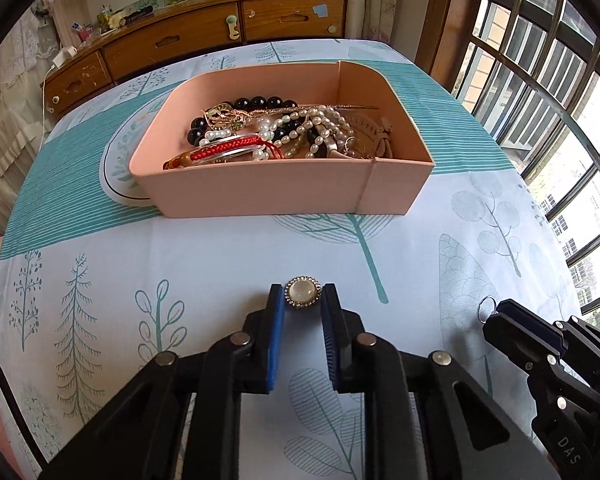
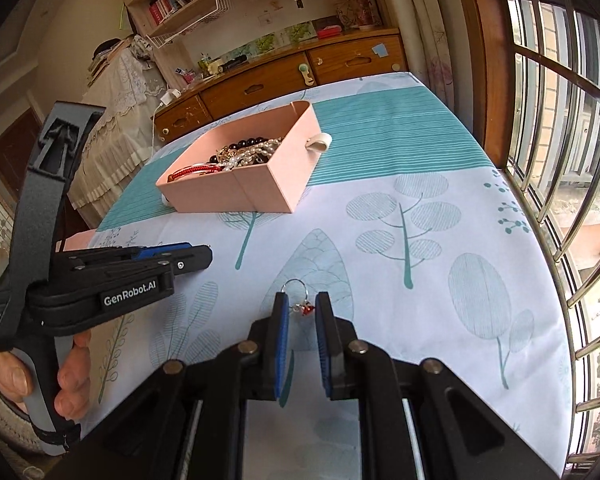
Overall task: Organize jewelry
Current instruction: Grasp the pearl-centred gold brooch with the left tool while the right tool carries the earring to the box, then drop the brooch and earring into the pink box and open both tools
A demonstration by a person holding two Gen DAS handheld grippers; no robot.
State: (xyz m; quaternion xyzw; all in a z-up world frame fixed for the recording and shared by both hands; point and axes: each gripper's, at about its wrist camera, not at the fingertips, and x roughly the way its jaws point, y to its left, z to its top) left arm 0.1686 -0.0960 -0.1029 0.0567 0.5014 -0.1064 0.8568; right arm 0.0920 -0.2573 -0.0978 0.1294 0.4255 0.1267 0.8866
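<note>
Here, in the left wrist view, a round pearl-white brooch with a rhinestone rim (image 1: 302, 294) is seen between the parted left jaws (image 1: 302, 300), apparently touching both tips, the pink open jewelry box (image 1: 260, 196) lying beyond. In the right wrist view, a thin silver hoop earring with a red charm (image 2: 300, 298) is seen between the parted right jaws (image 2: 302, 305), ungripped.

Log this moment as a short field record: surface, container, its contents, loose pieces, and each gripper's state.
surface: table with leaf-print cloth
container: pink box, open top
contents: tangled pearl strands, black beads, red cord bracelet
loose pieces: pearl ring; hoop earring with red charm
left gripper: fingers on either side of pearl ring, grip unclear
right gripper: fingers either side of hoop earring, gap visible, not clamped
</note>
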